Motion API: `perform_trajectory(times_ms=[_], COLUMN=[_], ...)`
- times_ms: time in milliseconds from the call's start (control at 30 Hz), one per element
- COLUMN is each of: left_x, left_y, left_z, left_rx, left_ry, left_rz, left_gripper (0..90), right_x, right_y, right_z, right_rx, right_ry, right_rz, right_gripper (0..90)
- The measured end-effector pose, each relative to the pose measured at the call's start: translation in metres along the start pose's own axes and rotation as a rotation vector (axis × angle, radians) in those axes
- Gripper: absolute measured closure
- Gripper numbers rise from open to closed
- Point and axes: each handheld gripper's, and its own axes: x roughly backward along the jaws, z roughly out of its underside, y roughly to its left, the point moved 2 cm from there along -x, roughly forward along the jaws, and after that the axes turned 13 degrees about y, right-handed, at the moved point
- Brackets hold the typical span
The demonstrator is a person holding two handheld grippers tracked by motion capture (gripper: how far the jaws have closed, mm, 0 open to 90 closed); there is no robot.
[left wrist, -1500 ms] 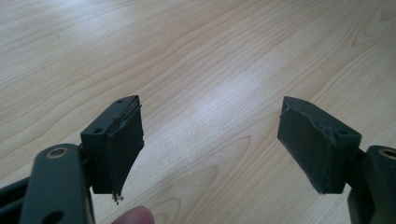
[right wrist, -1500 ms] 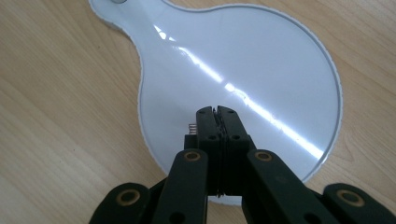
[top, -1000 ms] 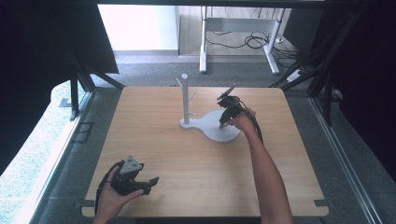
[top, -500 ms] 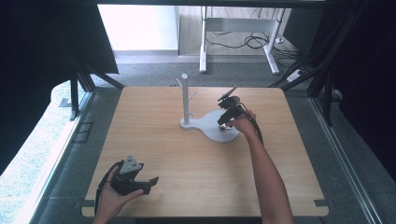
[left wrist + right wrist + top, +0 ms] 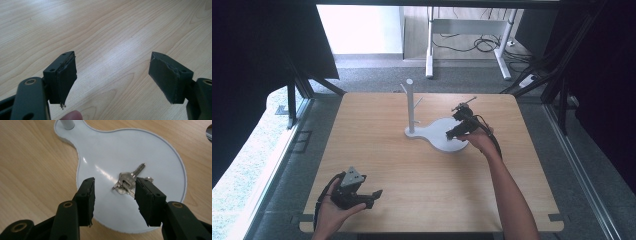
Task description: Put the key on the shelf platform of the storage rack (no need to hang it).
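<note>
A bunch of keys (image 5: 130, 181) lies flat on the round white tray (image 5: 155, 152) of a small stand, and the stand's white post (image 5: 410, 105) rises from the tray's narrow end. The right claw (image 5: 455, 131) hangs just over the tray, right by the keys. Its jaws have just been opening and now stand apart, with nothing pinched between them. The left claw (image 5: 373, 196) is far from the tray, near the front edge of the wooden desk (image 5: 377, 150). It is released too, over bare wood.

Shiny metal keys (image 5: 128, 181) lie on a glossy white stand base (image 5: 155, 152) atop matt wood table (image 5: 30, 165).
</note>
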Motion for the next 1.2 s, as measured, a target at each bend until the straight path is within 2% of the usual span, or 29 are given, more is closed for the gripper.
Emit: perform_trajectory(times_ms=[200, 233, 367, 400, 433, 467, 767, 900, 933, 1000, 1033, 1200], left_x=[0.002, 0.002, 0.001, 0.000, 0.000, -0.002, -0.004, -0.004, -0.005, -0.005, -0.005, -0.007], left_y=[0.001, 0.001, 0.000, -0.001, -0.001, -0.002, -0.004, -0.004, -0.004, -0.005, -0.006, -0.007], left_z=[0.000, 0.000, 0.000, 0.000, 0.000, -0.001, -0.001, -0.001, -0.001, -0.002, -0.002, -0.002], left_rx=[0.007, 0.007, 0.003, 0.000, -0.003, -0.006, -0.007, -0.007, -0.008, -0.013, -0.016, -0.017], left_ry=[-0.005, -0.006, -0.001, 0.000, 0.003, 0.006, 0.012, 0.014, 0.016, 0.018, 0.019, 0.024], left_rz=[-0.006, -0.007, -0.006, -0.004, -0.006, -0.004, -0.005, -0.007, -0.006, -0.008, -0.005, -0.005], left_gripper=[22.7, 22.7, 22.7, 22.6, 22.6, 22.6, 22.6, 22.7, 22.6, 22.6, 22.6, 22.6], right_x=[0.011, 0.014, 0.019, 0.022, 0.022, 0.024, 0.030, 0.030, 0.029, 0.028, 0.027, 0.022], right_y=[0.006, 0.008, 0.011, 0.014, 0.014, 0.016, 0.016, 0.015, 0.015, 0.015, 0.015, 0.016], right_z=[0.019, 0.029, 0.040, 0.050, 0.050, 0.060, 0.097, 0.121, 0.134, 0.140, 0.151, 0.167], right_rx=[0.032, 0.039, 0.054, 0.058, 0.058, 0.069, 0.055, 0.046, 0.037, 0.039, 0.034, 0.031], right_ry=[-0.026, -0.036, -0.041, -0.052, -0.052, -0.068, -0.104, -0.122, -0.124, -0.123, -0.122, -0.122], right_rz=[-0.017, -0.028, -0.025, -0.040, -0.040, -0.041, -0.043, -0.048, -0.050, -0.047, -0.048, -0.050], right_gripper=[50.6, 50.4, 50.2, 50.1, 50.1, 50.1, 50.1, 49.9, 49.9, 49.9, 49.9, 49.9])
